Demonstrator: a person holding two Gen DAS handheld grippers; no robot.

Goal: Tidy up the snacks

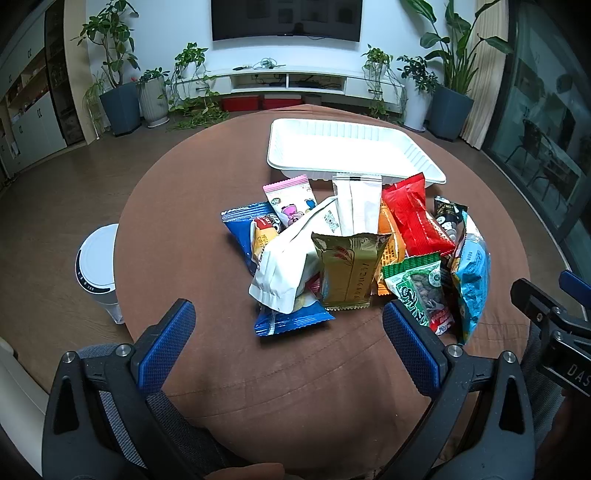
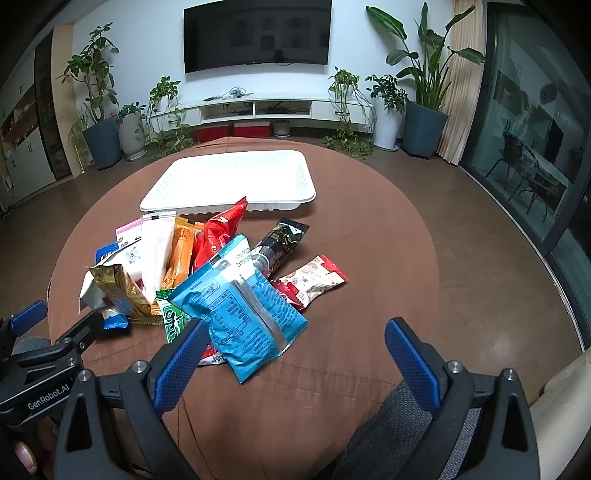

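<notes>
Far wall: white, with a dark television (image 2: 256, 35) mounted on it.
Below it: a low white media console (image 2: 273, 109), red boxes (image 2: 232, 131) underneath.
Corners: potted plants (image 2: 98, 110) on both sides.
Floor: brown wood (image 2: 491, 288).
Right side: glass doors (image 2: 532, 147), cream curtain (image 2: 460, 96).
Left side: tall cabinets (image 1: 29, 122).

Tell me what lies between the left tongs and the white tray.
The snack pile lies between the left tongs and the white tray, the gold packet nearest the tongs. The left wrist view shows it.
</notes>
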